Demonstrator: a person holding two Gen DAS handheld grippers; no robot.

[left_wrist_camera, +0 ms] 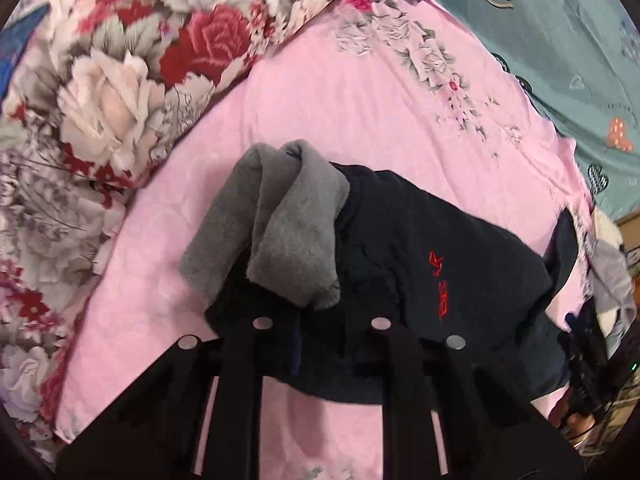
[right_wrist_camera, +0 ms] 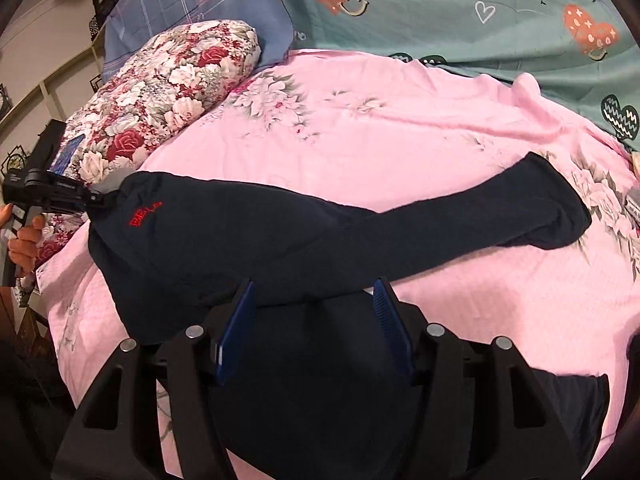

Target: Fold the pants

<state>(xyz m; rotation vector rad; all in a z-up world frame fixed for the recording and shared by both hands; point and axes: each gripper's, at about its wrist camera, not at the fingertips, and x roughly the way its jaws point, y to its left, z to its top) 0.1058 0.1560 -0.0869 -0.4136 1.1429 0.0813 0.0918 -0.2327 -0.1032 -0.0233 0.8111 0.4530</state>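
on the pink floral bedsheet [right_wrist_camera: 400,152], navy pants [right_wrist_camera: 248,236] lie doubled leg on leg, grey lining turned out at the waistband [left_wrist_camera: 288,220]. left gripper [left_wrist_camera: 320,344] fingers shut on the waist; right gripper [right_wrist_camera: 314,312] fingers apart, empty. crosswise folds remain.

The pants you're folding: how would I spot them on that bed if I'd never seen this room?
Start at the pink flowered bedsheet across the middle of the bed, between the red-rose pillow and the teal heart-print cover. The pants lie stretched across it. They are the only dark navy item there, with small red stitched lettering and a grey fleece lining turned out at one end.
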